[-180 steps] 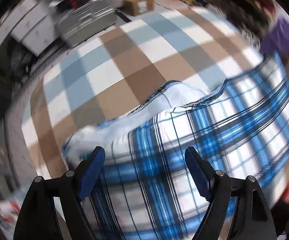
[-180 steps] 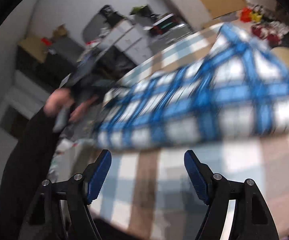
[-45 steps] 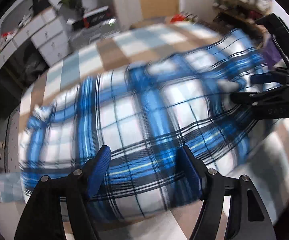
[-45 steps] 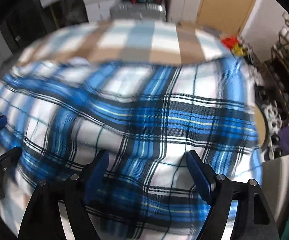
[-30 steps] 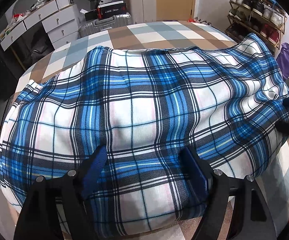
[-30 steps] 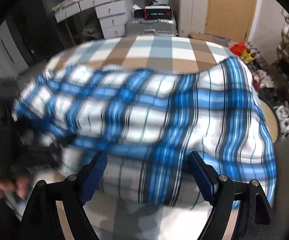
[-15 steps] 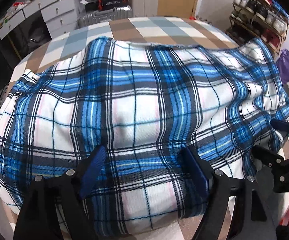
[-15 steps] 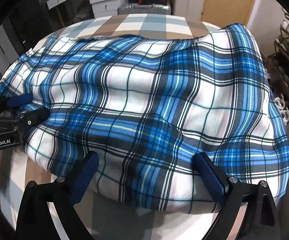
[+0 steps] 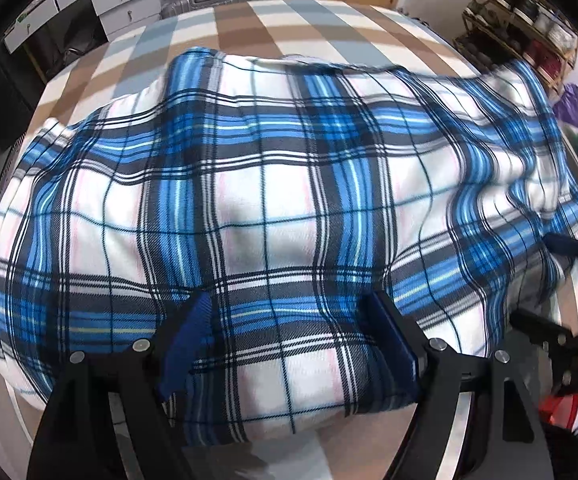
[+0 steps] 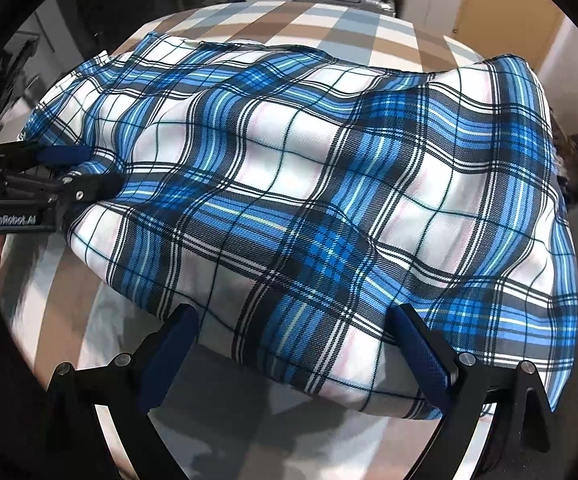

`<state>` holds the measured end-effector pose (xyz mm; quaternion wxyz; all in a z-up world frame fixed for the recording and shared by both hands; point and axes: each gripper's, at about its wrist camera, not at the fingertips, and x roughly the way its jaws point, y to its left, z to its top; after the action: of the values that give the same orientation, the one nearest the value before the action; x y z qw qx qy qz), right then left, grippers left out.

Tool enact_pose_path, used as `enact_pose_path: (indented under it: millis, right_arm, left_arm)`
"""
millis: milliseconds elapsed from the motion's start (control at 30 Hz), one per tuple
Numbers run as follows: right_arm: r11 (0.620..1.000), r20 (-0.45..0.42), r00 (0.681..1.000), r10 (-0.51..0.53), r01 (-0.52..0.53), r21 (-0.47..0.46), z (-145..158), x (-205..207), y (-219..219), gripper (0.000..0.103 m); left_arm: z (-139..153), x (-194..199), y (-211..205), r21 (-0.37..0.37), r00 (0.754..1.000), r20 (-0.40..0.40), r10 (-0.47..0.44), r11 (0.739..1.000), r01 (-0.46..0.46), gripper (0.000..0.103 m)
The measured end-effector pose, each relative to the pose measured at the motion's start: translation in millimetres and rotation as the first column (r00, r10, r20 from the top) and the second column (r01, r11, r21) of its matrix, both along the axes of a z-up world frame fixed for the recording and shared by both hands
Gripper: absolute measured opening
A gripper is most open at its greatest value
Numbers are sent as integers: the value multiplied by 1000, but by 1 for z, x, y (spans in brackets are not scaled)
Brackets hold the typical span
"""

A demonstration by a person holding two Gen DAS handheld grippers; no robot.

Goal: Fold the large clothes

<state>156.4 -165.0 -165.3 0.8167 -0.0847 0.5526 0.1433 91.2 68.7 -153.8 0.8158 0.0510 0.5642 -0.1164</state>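
The plaid garment [image 9: 273,200] lies spread on the checked table [image 9: 273,20], its long axis running hand to hand — the left gripper [image 9: 289,344] and right gripper [image 10: 301,356], both wide apart and gripping nothing, straddle its near edge, equally close.

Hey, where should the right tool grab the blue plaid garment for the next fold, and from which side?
Probably the near hem of the blue plaid garment, coming in low from the near side. That edge lies doubled and slightly lifted off the checked table cover, right between the open fingers of the right tool, so a pad can slip underneath.
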Motion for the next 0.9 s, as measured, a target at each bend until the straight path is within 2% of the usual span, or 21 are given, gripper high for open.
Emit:
enact_pose_path:
  millis: [33, 100, 167, 233, 267, 333, 367, 467, 533, 600, 667, 767, 800, 900]
  right_arm:
    - [1000, -4, 1000, 1, -1, -10, 1, -6, -3, 97]
    - [999, 14, 999, -36, 36, -25, 9, -15, -11, 94]
    - [997, 64, 995, -75, 74, 23, 30, -21, -22, 91]
    - [986, 137, 980, -142, 128, 108, 56, -22, -34, 91]
    - [982, 166, 972, -164, 144, 123, 65, -18, -36, 92]
    - [980, 189, 963, -191, 176, 92, 73, 1, -33, 92]
    - [979, 176, 964, -200, 190, 73, 71, 13, -30, 92]
    - [966, 60, 964, -259, 257, 32, 48, 64, -30, 90]
    - [955, 8, 955, -296, 296, 7, 29, 76, -28, 89]
    - [953, -41, 954, -298, 294, -77, 7, 93, -21, 92]
    - [950, -18, 955, -295, 291, -116, 4, 87, -12, 92]
    - [946, -42, 952, -305, 297, -133, 14, 92, -9, 88]
    - [947, -31, 952, -306, 300, -118, 22, 90, -7, 83]
    - [961, 5, 962, -274, 274, 22, 55, 89, 9, 83]
  left_arm:
    - [1, -9, -3, -2, 1000, -8, -16, 1000, 16, 77]
    - [4, -29, -3, -52, 999, -14, -44, 998, 43, 77]
    - [10, -38, 5, -93, 999, 5, -36, 995, 36, 76]
    - [20, -37, 16, -104, 999, 51, 15, 995, -9, 77]
    - [26, -33, 25, -115, 996, 77, 54, 992, -45, 77]
    - [28, -26, 36, -134, 989, 94, 113, 986, -100, 77]
    - [27, -19, 44, -156, 986, 79, 144, 979, -130, 77]
    - [20, -8, 49, -197, 989, 27, 144, 971, -136, 77]
    - [20, -7, 47, -182, 992, 36, 119, 977, -110, 77]
    - [18, -5, 45, -154, 995, 51, 83, 985, -74, 77]
    - [18, -7, 45, -123, 996, 63, 68, 991, -60, 77]
    - [22, -7, 49, -124, 997, 47, 66, 991, -60, 77]
    - [25, -7, 53, -131, 997, 41, 67, 989, -61, 77]
    - [30, -6, 66, -137, 996, 59, 66, 989, -58, 77]
